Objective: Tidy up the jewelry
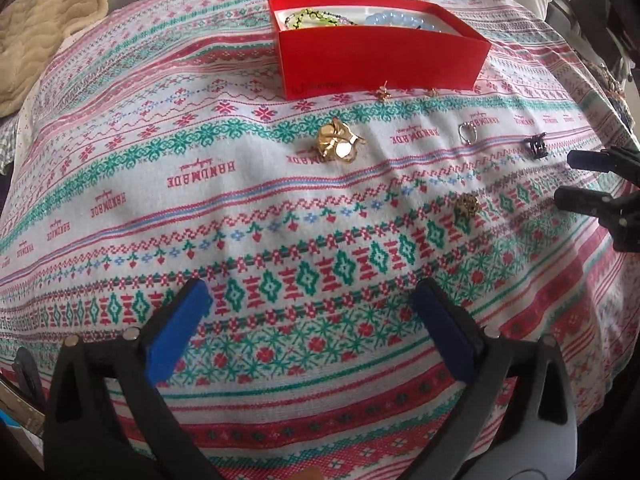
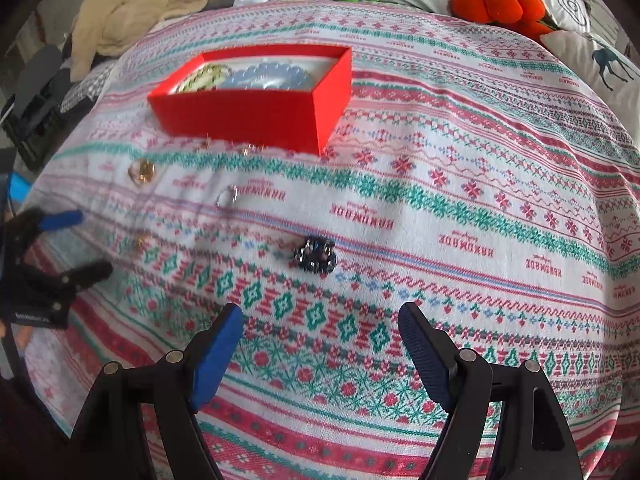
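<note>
The left gripper (image 1: 312, 300) stands wide open over the patterned cloth (image 1: 120, 184), nothing between its blue pads (image 1: 180, 332). Above it, at mid-frame, lies a gold flower brooch (image 1: 338, 145); to the right a small brass ornament (image 1: 467, 205), a silver ring (image 1: 466, 133) and a dark beaded piece (image 1: 535, 145). The right gripper (image 2: 320, 320) is likewise open and empty, the dark beaded piece (image 2: 315, 256) just above its tips. The red box (image 2: 256, 112), upper left in the right view, holds beaded bracelets (image 2: 268, 76).
</note>
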